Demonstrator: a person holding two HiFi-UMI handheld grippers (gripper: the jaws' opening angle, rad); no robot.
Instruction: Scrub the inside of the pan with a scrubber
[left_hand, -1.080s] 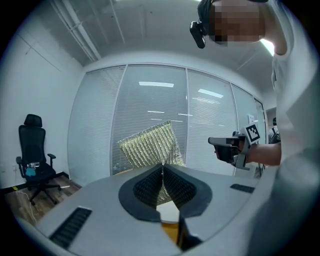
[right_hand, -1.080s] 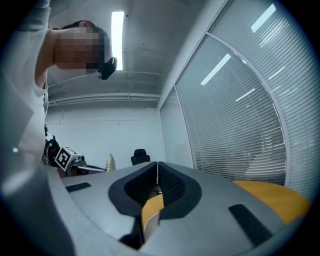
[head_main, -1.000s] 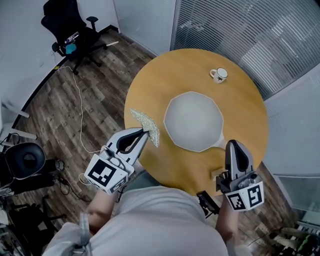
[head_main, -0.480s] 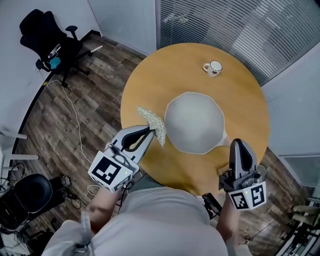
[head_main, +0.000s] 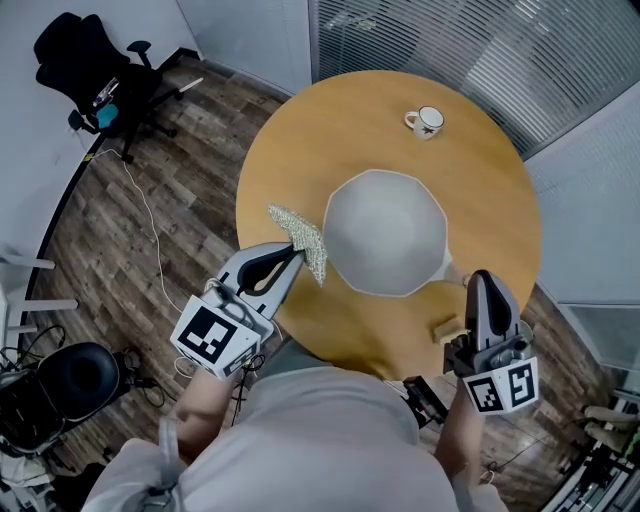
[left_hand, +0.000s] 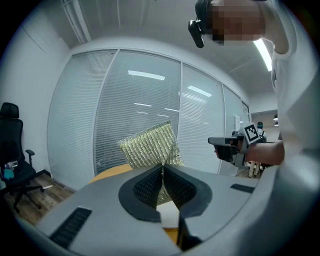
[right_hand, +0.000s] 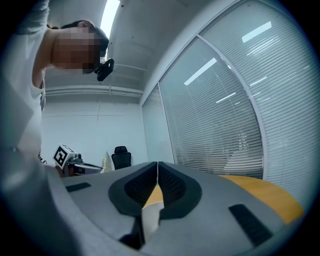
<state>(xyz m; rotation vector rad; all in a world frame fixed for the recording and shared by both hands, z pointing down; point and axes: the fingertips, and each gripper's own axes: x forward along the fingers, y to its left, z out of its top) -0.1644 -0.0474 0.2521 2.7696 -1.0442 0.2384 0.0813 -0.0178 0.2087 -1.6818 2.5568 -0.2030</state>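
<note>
The pale grey pan (head_main: 385, 232) lies on the round wooden table (head_main: 500, 190), its handle (head_main: 457, 273) pointing to the lower right. My left gripper (head_main: 293, 252) is shut on a gold mesh scrubber (head_main: 300, 238), which hangs just off the pan's left rim. In the left gripper view the scrubber (left_hand: 150, 145) stands up out of the closed jaws of the left gripper (left_hand: 162, 167). My right gripper (head_main: 480, 283) is shut beside the handle's end. The right gripper (right_hand: 157, 165) shows its pads together with nothing between them.
A white mug (head_main: 427, 121) stands at the table's far side. A small wooden piece (head_main: 443, 327) lies near the front edge, left of the right gripper. Office chairs (head_main: 95, 70) and a cable (head_main: 150, 230) are on the wood floor at left. Glass walls with blinds stand behind.
The left gripper has carried the scrubber slightly closer to the pan's left rim. The right gripper has shifted a little by the handle. The head view has drifted.
</note>
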